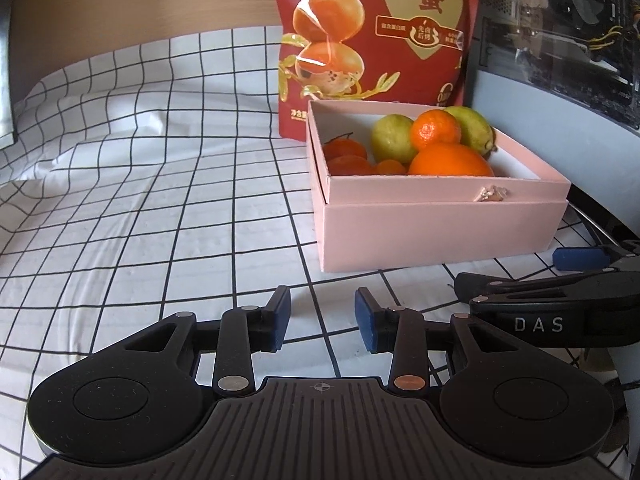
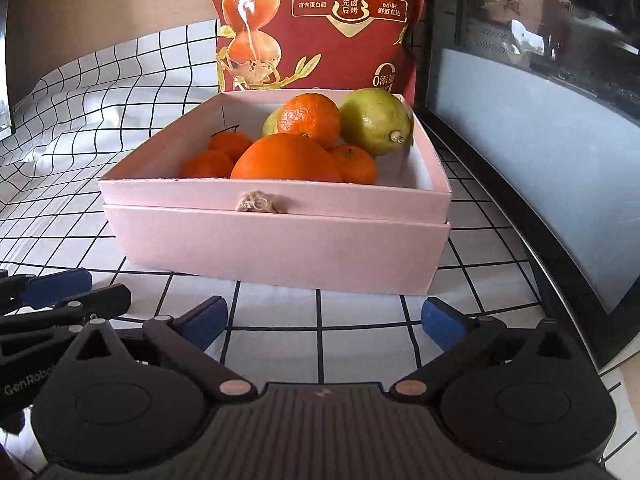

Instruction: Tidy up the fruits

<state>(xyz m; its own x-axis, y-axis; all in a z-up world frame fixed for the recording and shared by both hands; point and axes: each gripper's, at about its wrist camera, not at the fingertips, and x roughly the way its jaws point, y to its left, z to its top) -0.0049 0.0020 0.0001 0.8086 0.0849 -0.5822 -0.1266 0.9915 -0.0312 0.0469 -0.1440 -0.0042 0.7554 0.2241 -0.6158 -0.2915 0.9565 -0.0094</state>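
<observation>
My left tongs [image 1: 323, 320] and right tongs [image 2: 324, 322] both hang released and empty over the checked white cloth surface [image 1: 140, 200]. The oranges [image 2: 286, 158] and green lemons [image 2: 376, 120] sit piled in the pink cardboard box [image 2: 276, 246], mid-frame.

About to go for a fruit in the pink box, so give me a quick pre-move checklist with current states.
1. Left claw empty, fingers apart: ok.
2. Right claw empty, wide open: ok.
3. Pink box upright on the checked cloth, open top: ok.
4. Fruit reachable from above: large orange and green lemon exposed: ok.
5. Claws apart from each other: close side by side, touching cannot tell.
6. Red bag right behind box, may be bumped: not ok.
</observation>
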